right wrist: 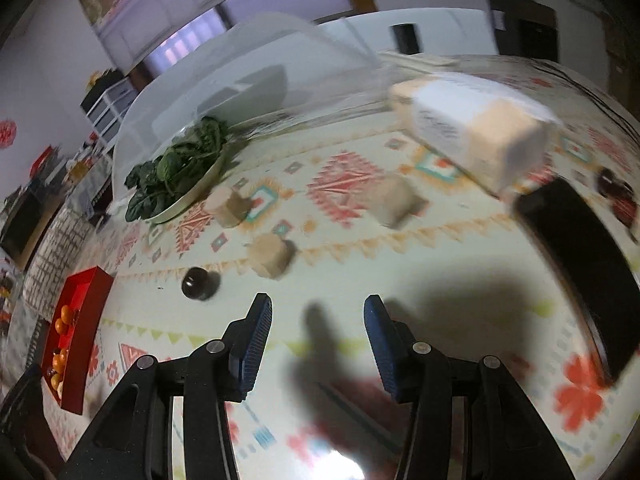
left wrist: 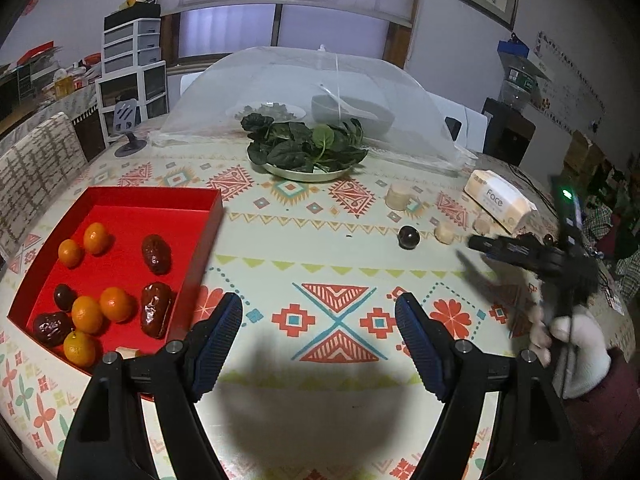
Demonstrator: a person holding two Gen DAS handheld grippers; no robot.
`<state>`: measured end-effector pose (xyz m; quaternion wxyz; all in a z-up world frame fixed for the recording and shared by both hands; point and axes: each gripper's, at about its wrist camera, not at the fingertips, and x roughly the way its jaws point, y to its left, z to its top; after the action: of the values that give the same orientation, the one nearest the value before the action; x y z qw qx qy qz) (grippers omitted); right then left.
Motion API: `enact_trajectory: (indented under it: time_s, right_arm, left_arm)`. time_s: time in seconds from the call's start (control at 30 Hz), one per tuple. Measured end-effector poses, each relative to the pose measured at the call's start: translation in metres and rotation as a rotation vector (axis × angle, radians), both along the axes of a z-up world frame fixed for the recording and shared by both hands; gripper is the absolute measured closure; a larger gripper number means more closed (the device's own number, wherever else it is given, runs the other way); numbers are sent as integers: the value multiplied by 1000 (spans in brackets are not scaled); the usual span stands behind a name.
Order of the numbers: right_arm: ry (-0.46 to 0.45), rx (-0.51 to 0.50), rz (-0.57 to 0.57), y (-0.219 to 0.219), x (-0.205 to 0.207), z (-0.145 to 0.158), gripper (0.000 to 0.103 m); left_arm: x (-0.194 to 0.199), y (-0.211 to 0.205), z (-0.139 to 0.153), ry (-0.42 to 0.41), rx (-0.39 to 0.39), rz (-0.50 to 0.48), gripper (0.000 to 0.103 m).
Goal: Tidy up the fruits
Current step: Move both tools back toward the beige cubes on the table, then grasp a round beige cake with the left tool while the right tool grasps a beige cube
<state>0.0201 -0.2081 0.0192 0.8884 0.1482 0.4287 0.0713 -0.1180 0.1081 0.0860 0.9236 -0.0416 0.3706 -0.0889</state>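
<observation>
I see a lived-in room: a window at 12 o'clock in my left view, white drawers at 10, a framed print at 1. The table (left wrist: 320, 240) under my rig wears a patterned cloth. A mesh cover (left wrist: 320, 92) stands at 12 over a bowl and a plate.

At 9 o'clock in my left view lies the red tray (left wrist: 120, 204). It holds five oranges (left wrist: 116, 304), three dates (left wrist: 157, 254) and a dark round fruit at its left. Just in front of the cover sits a plate of greens (left wrist: 306, 148). A tissue pack (left wrist: 500, 200) lies at 2 o'clock.

My left gripper (left wrist: 319, 318) hangs over bare cloth, its jaws spread wide with nothing between them. My right gripper (right wrist: 318, 322) is also spread and empty; from the left camera it shows blurred at 3 o'clock, held in a white-gloved hand (left wrist: 576, 344).

Three pale blocks (left wrist: 398, 196) lie loose between the greens and the tissue pack. One dark plum (right wrist: 195, 283) rests on the cloth, well apart from the tray, at 11 o'clock just beyond my right gripper's left finger. My right view is smeared, so I cannot make out the dark flat thing at its 3 o'clock.
</observation>
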Motion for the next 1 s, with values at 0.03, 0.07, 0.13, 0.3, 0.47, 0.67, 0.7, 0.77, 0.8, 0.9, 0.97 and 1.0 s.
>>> enact_trajectory:
  time_s: [0.03, 0.07, 0.13, 0.3, 0.47, 0.67, 0.7, 0.77, 0.8, 0.9, 0.97, 1.0]
  right_arm:
    - [0, -7, 8, 6, 5, -2, 51]
    - [0, -14, 15, 12, 10, -2, 51]
    - [0, -39, 25, 24, 20, -5, 51]
    - [3, -122, 21, 40, 34, -11, 51]
    - [-7, -146, 32, 45, 33, -11, 72]
    - [-51, -90, 14, 23, 11, 2, 73]
    - [-64, -80, 11, 20, 6, 5, 73]
    - [-90, -64, 11, 12, -5, 11, 73]
    - [-105, -60, 10, 8, -12, 12, 73]
    - [-110, -31, -4, -2, -19, 8, 72]
    - [-85, 19, -11, -10, -18, 4, 72]
    - [-81, 31, -9, -12, -17, 3, 72]
  left_arm:
    - [0, 1, 0, 2, 3, 2, 25]
    - [1, 2, 1, 3, 6, 3, 25]
    - [2, 6, 3, 1, 16, 10, 25]
    - [13, 7, 11, 9, -1, -8, 24]
    - [43, -12, 19, 23, -12, -69, 24]
    - [95, -48, 15, 55, -10, -112, 24]
    - [105, -56, 13, 67, -13, -117, 24]
    - [128, -72, 6, 93, -35, -133, 24]
    - [140, -79, 1, 110, -43, -136, 24]
    - [178, -106, -21, 175, -54, -146, 24]
    - [195, -117, -34, 201, -43, -148, 24]
    - [204, -124, -40, 211, -27, -143, 24]
